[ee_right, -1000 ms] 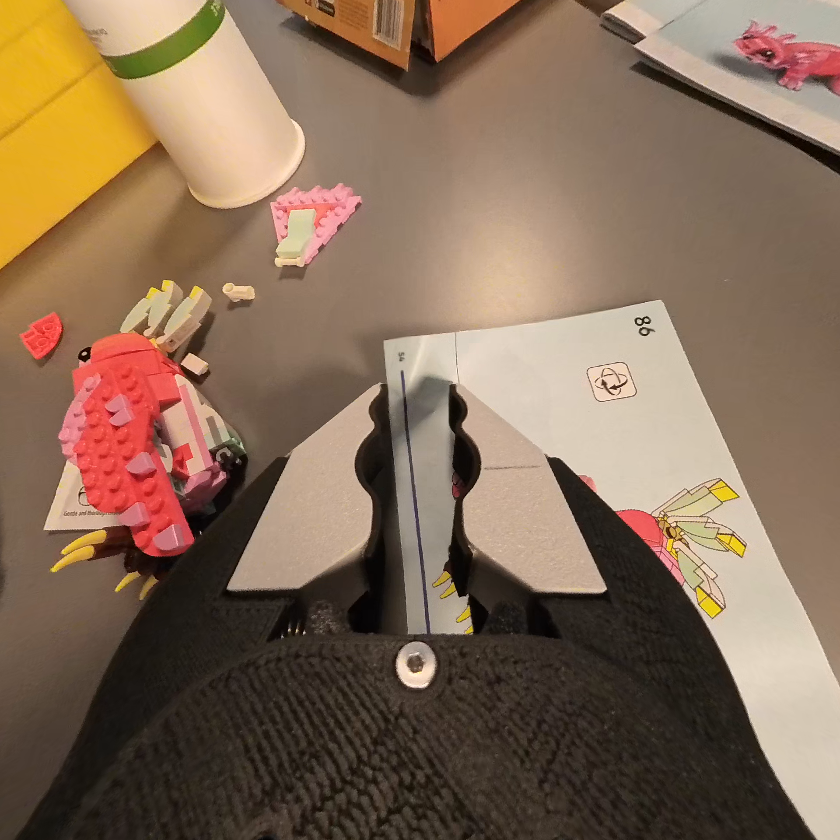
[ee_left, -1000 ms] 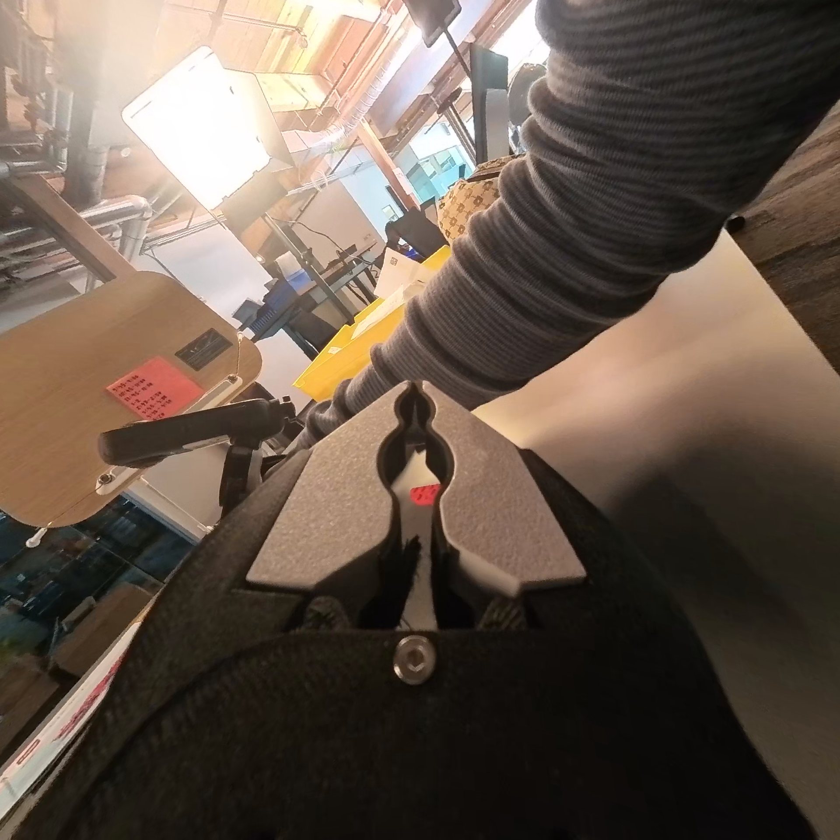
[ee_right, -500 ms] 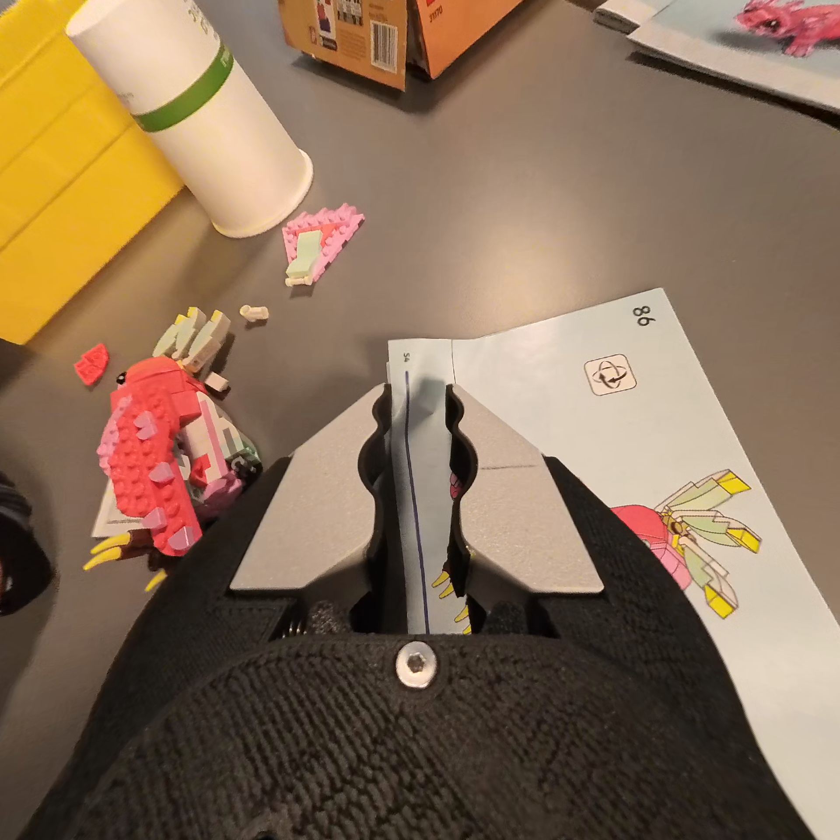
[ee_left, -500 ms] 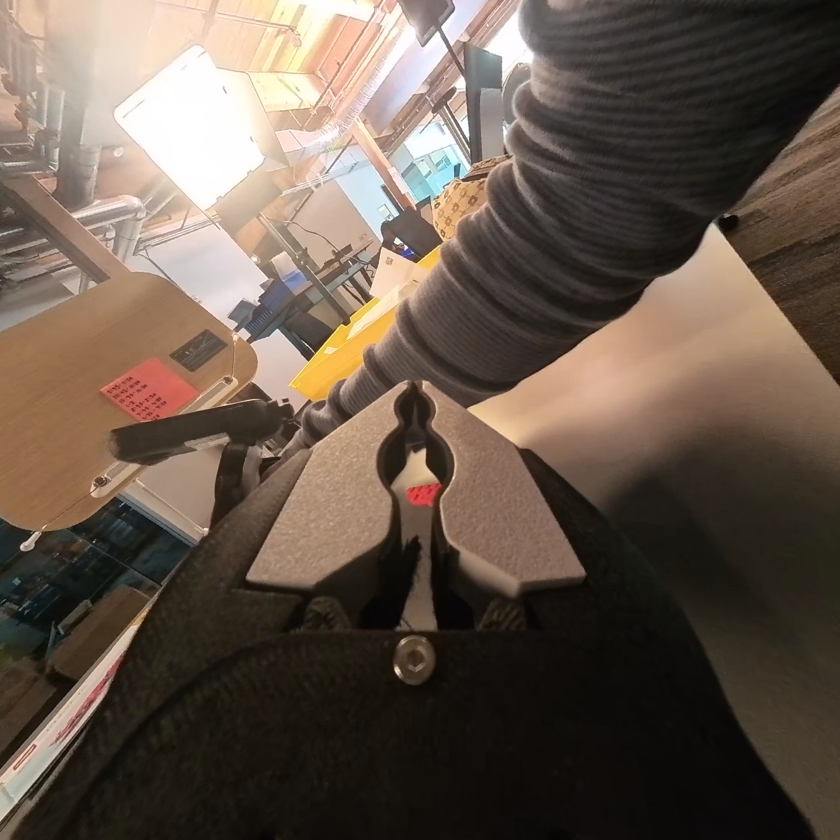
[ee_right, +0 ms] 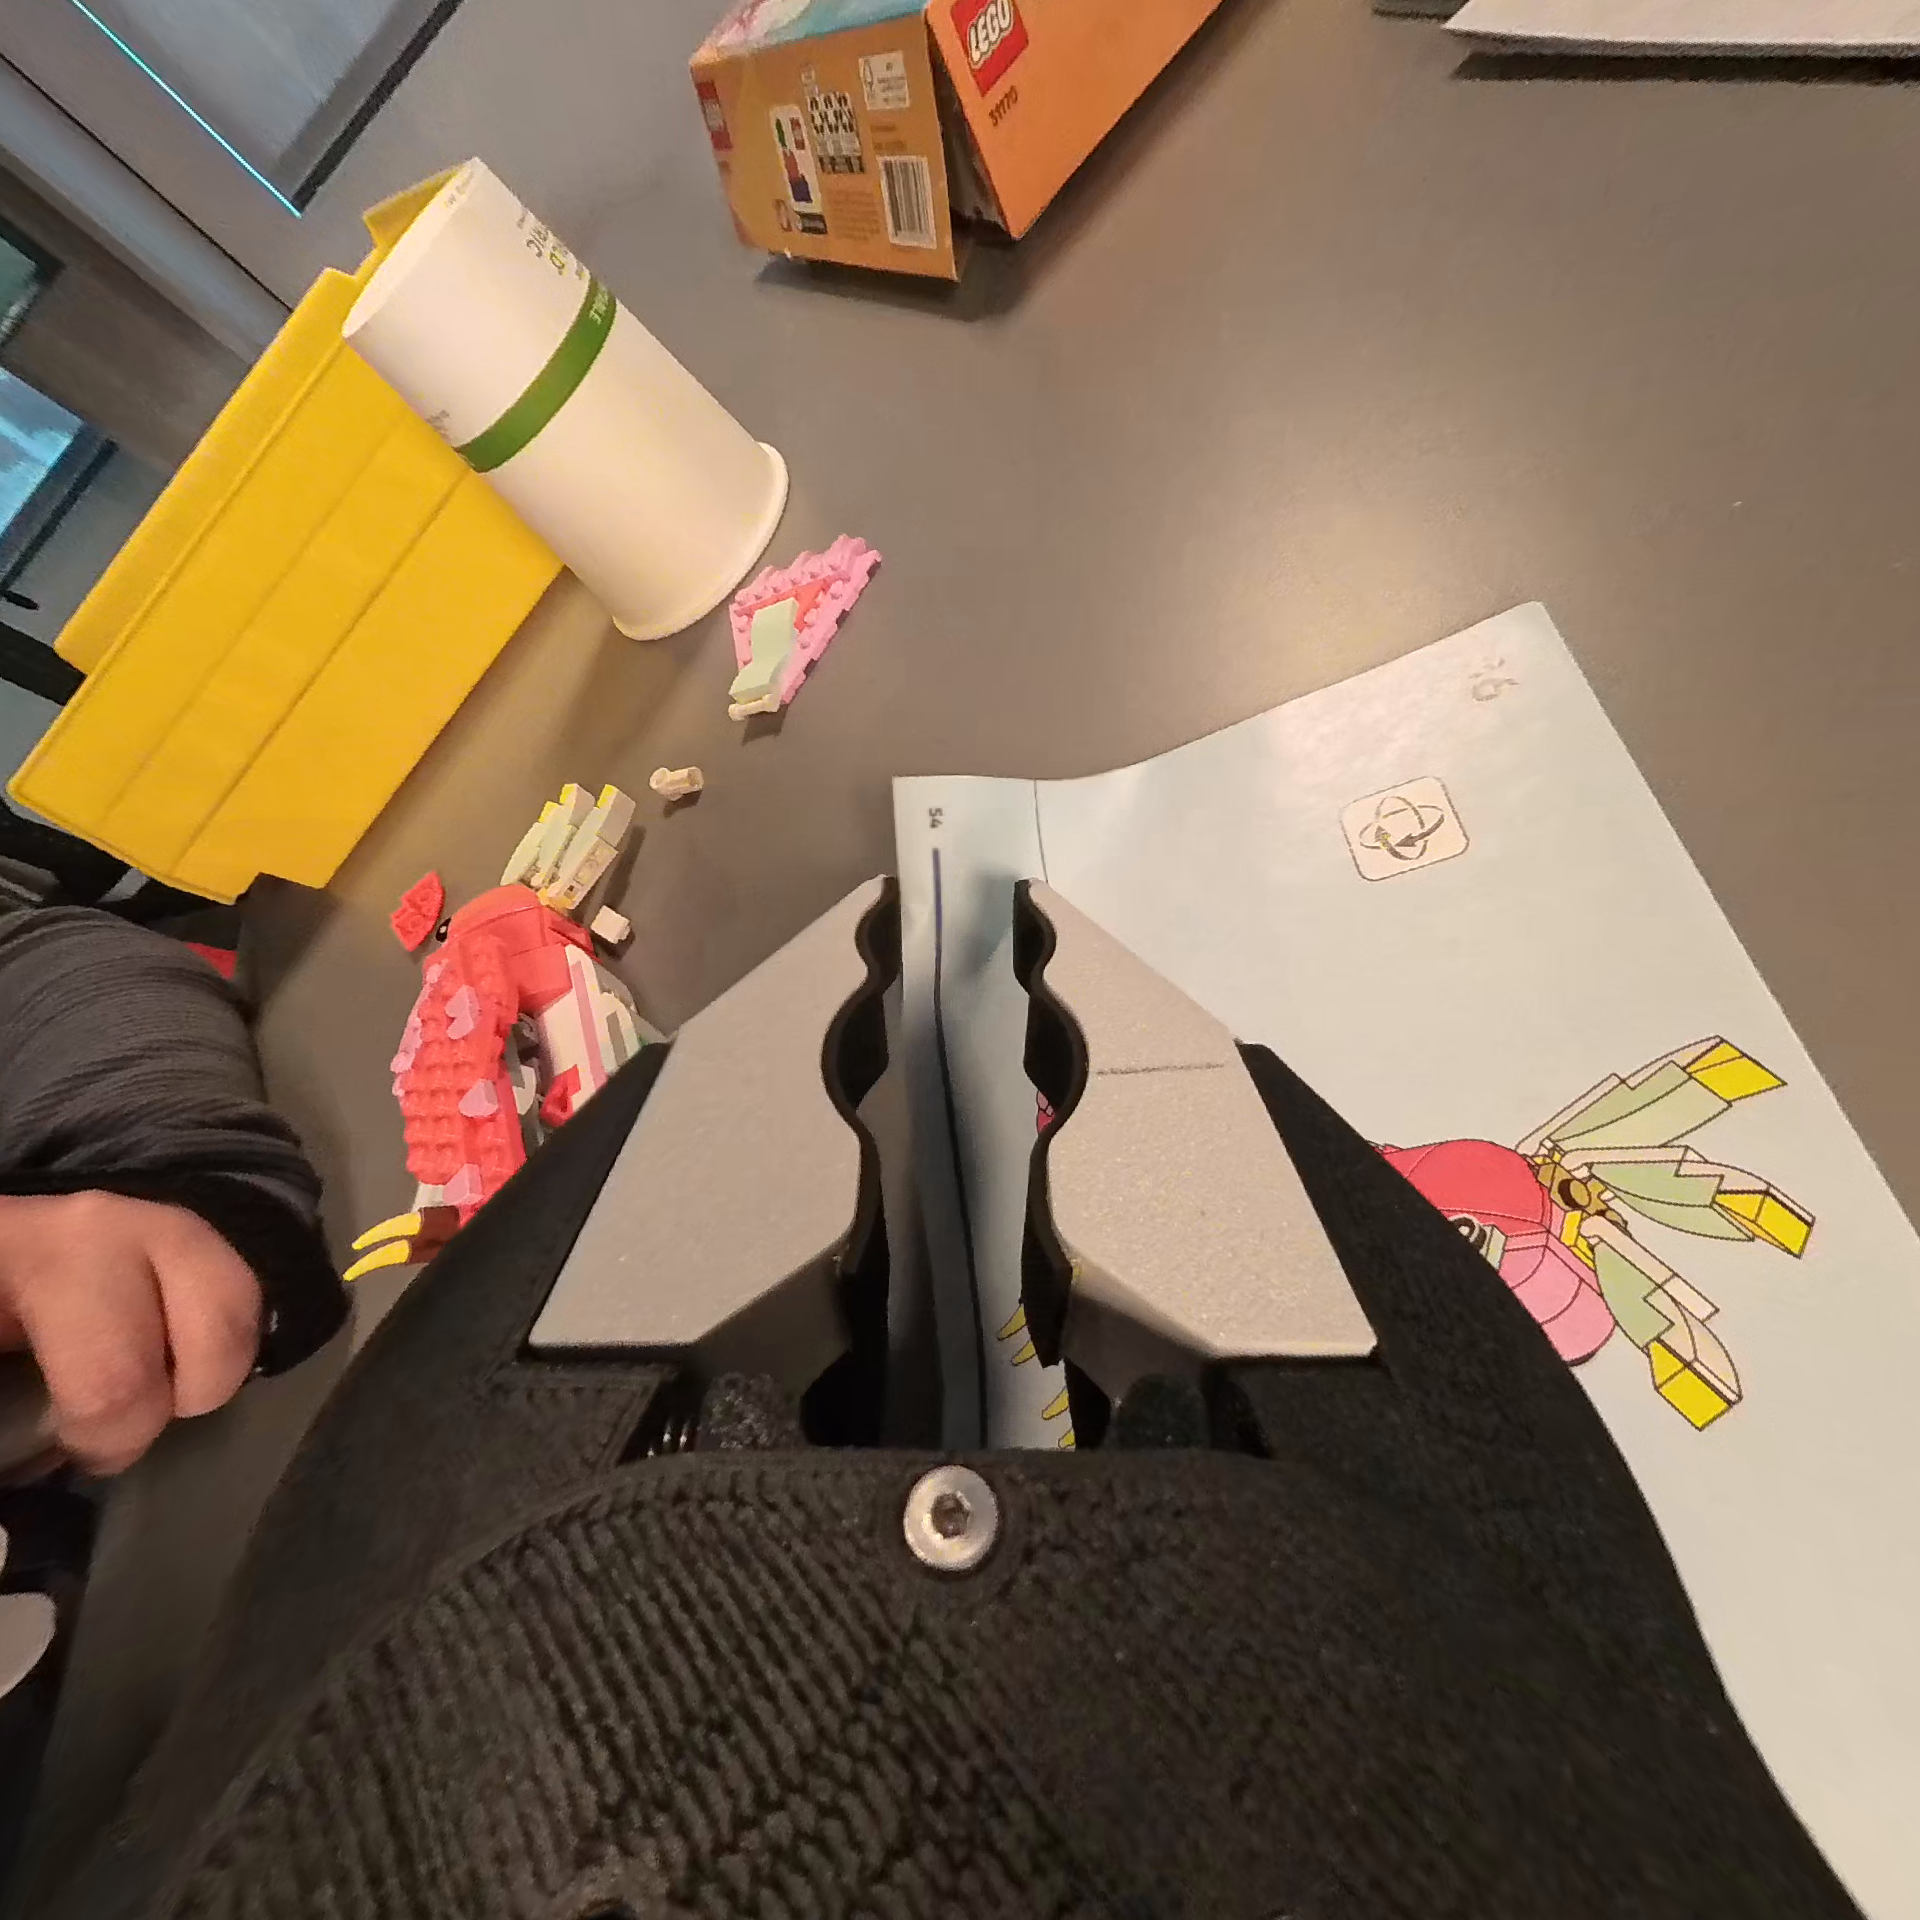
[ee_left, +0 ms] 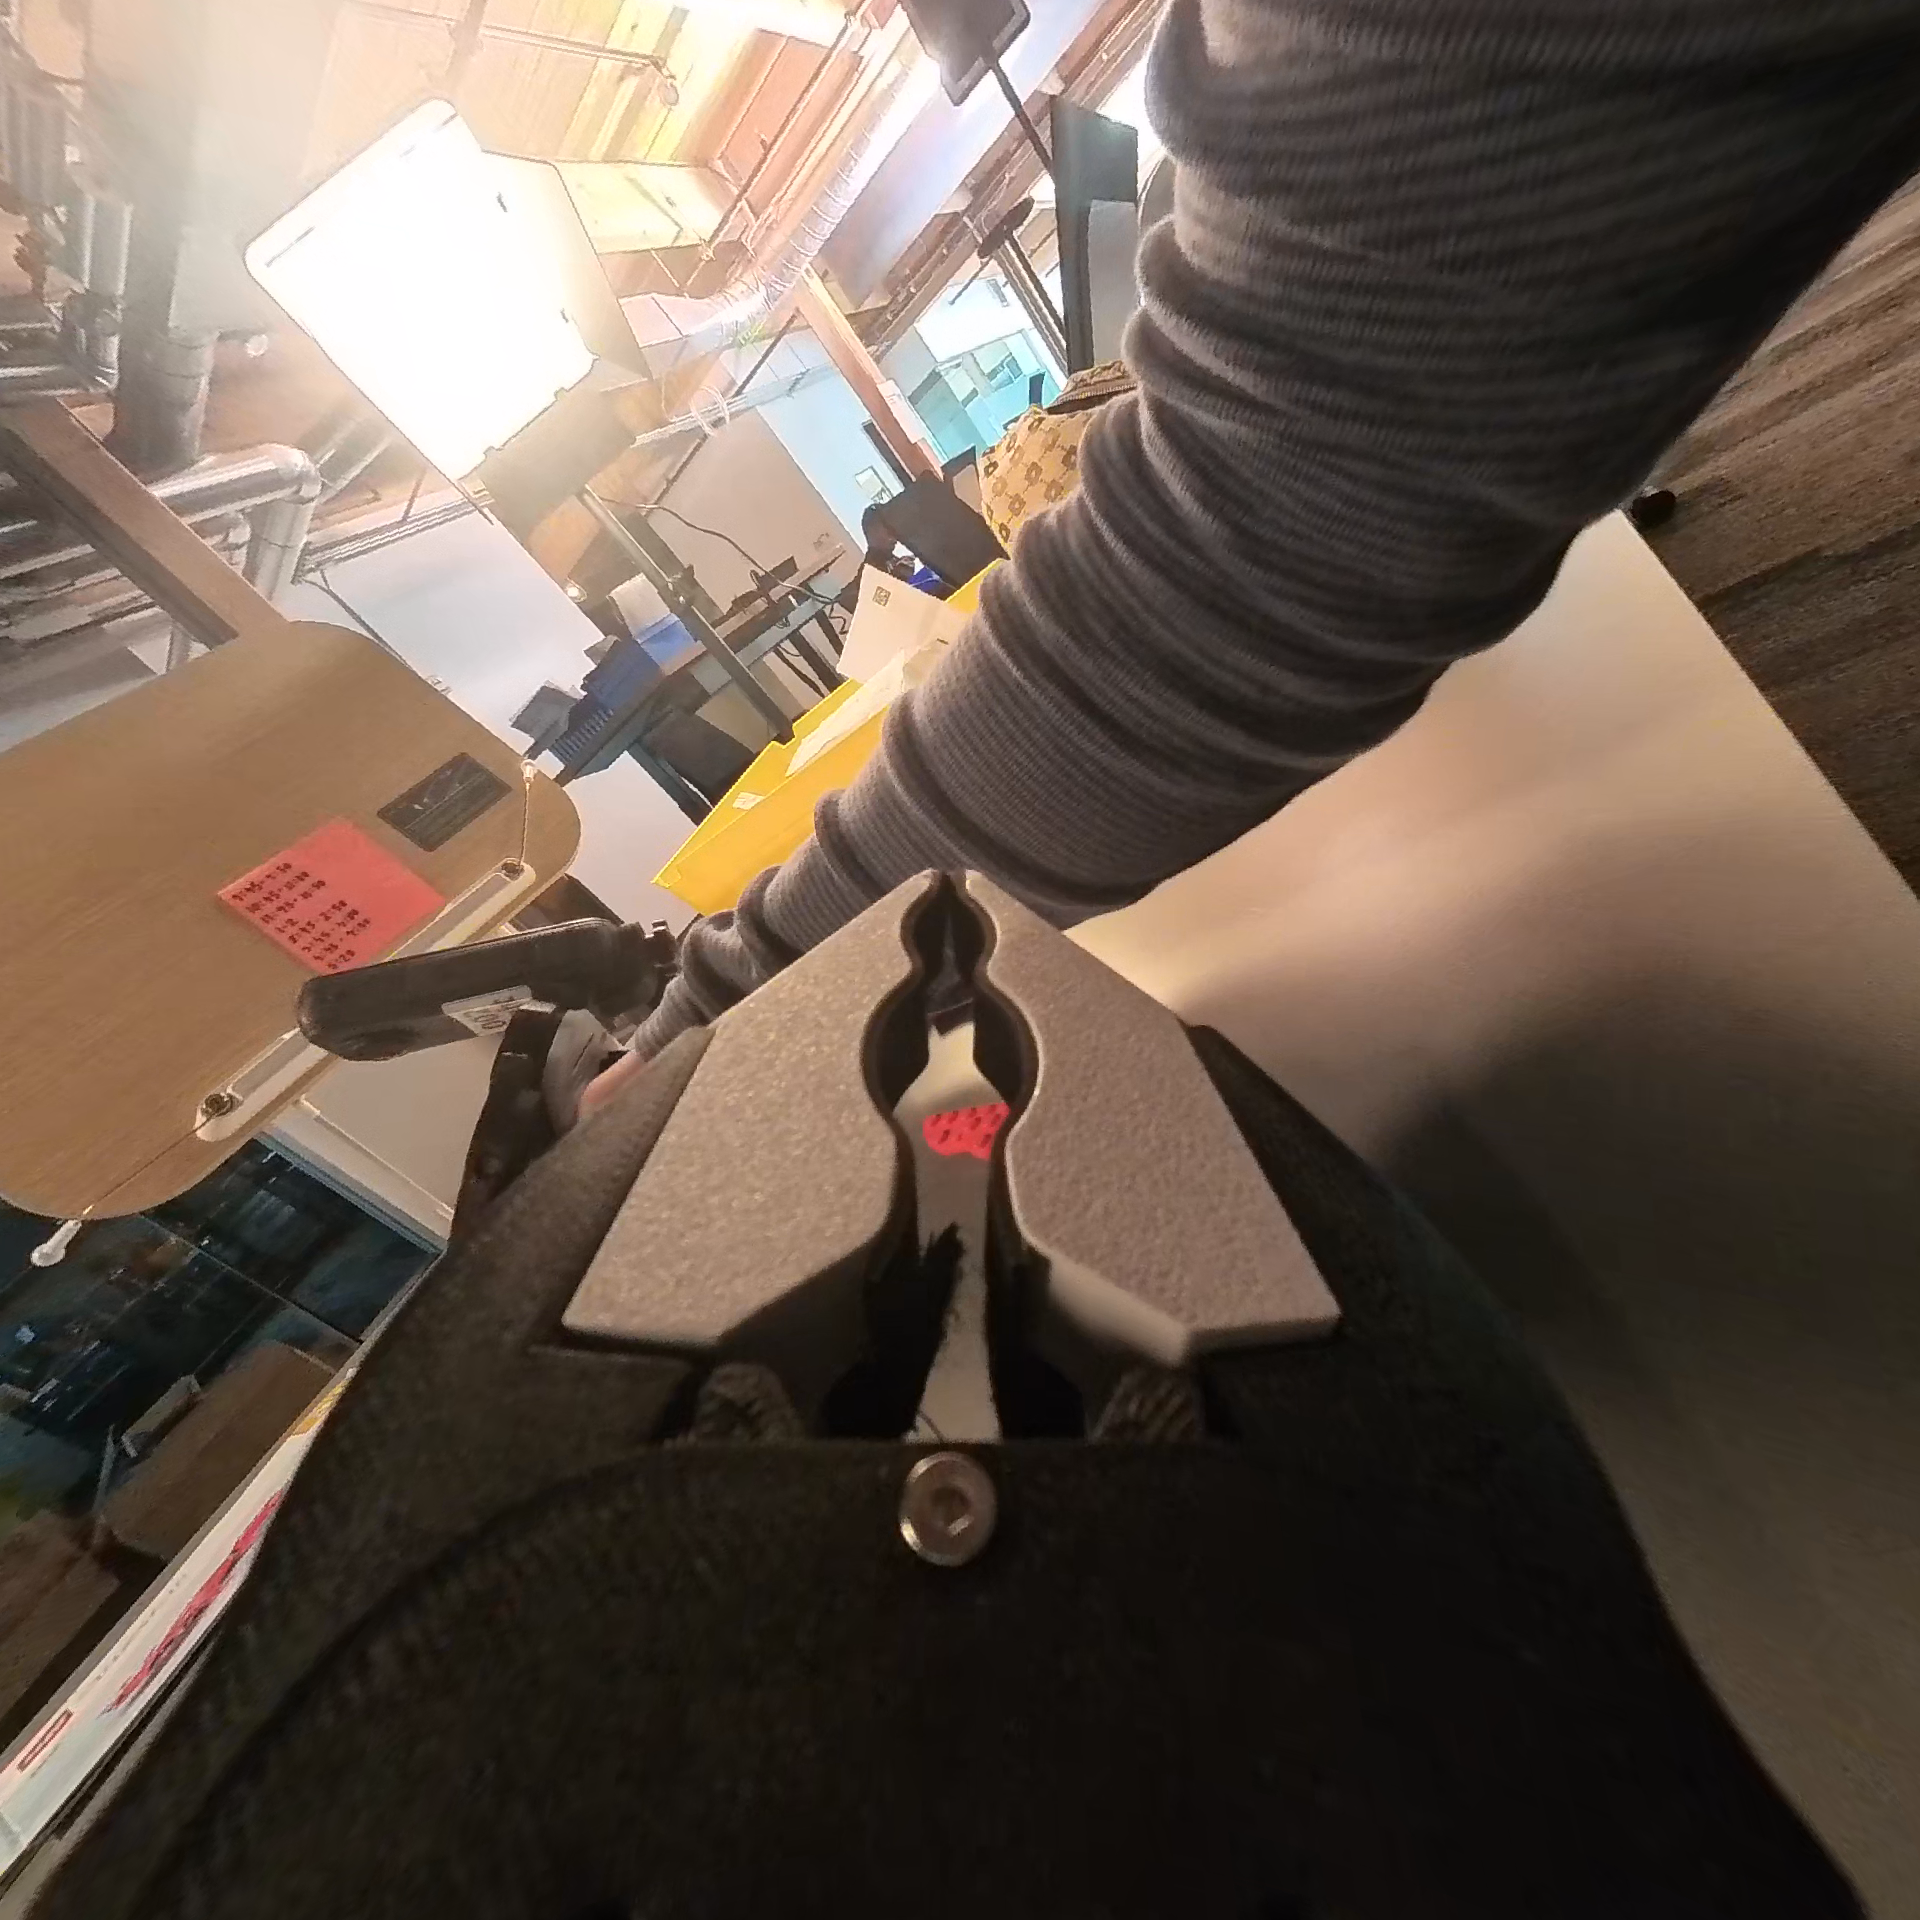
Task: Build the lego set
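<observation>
Right claw (ee_right: 954,894) jaws apart over light-blue booklet (ee_right: 1351,935) on the bench (ee_right: 1247,416), pads clear of the page. Red brick model (ee_right: 488,1039) just left. Left claw (ee_left: 945,883) shut, tilted up beside grey sleeve (ee_left: 1299,520).

Closed tongs (ee_left: 948,894), grey sleeve (ee_left: 1299,582), yellow bin (ee_left: 769,831)

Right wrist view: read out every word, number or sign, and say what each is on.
I don't quote writing; these bear it.
Orange cardboard box: logo, barcode, small print.
White paper cup: print by its green band.
Light-blue instruction sheet: page numbers, one blurred, and a boxed symbol.
</observation>
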A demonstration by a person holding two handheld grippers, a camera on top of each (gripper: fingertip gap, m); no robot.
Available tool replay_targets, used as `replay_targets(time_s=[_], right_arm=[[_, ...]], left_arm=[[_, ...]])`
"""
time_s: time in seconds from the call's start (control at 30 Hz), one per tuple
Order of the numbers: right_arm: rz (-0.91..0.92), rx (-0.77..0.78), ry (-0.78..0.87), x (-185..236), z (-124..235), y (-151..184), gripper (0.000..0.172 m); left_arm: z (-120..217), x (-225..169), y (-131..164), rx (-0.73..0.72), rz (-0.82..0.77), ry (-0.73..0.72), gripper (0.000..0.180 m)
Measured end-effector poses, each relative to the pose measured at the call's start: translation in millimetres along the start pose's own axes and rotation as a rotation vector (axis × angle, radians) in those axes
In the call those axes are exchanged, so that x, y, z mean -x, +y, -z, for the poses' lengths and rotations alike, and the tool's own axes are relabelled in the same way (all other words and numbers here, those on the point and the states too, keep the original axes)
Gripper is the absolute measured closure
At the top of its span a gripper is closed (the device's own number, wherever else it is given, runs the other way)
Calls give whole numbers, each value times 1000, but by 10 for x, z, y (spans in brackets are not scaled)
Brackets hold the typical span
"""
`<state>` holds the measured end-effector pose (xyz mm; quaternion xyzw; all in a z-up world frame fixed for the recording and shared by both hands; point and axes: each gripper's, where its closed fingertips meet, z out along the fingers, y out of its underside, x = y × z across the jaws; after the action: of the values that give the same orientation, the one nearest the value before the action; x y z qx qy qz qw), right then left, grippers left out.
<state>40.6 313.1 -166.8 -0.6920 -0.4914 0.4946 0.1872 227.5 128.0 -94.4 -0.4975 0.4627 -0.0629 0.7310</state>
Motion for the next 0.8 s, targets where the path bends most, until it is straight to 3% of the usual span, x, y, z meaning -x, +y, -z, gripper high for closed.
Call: replay_targets(time_s=[0.8], right_arm=[[-30, 14, -51, 26, 0, 25, 168]], left_arm=[[-10, -22, -9, 0, -5, 8, 180]])
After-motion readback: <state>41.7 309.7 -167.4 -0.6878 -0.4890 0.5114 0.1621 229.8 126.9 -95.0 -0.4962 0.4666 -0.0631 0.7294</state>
